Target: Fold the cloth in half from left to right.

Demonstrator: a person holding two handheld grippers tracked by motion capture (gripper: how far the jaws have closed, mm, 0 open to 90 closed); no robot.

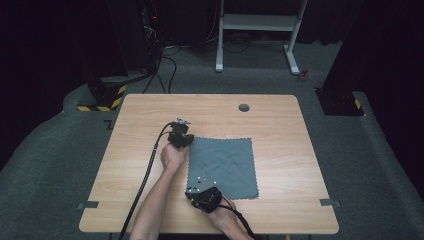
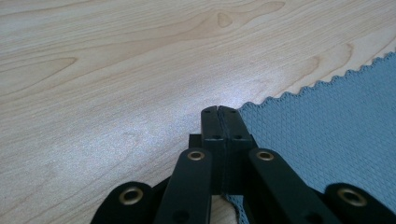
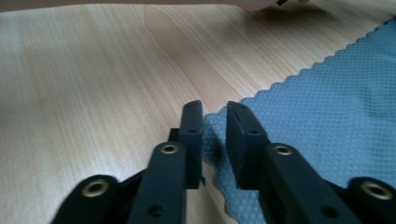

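**Pinching a soft cloth by its corners**

Starting at the left claw (image 1: 181, 134), its jaws are pressed together on the far left corner of the grey cloth (image 1: 223, 167), with the fabric edge running down between them in the left gripper view. The cloth lies flat on the pale wooden desk (image 1: 140, 170), stretching rightward from that claw. It looks thin, light and limp, with a fine waffle weave and zigzag-cut edges, so it should drape and fold readily; corners are the sensible places to grip. The right claw (image 3: 215, 122) sits at the near left corner, jaws slightly apart, straddling the fabric edge without pressing it.
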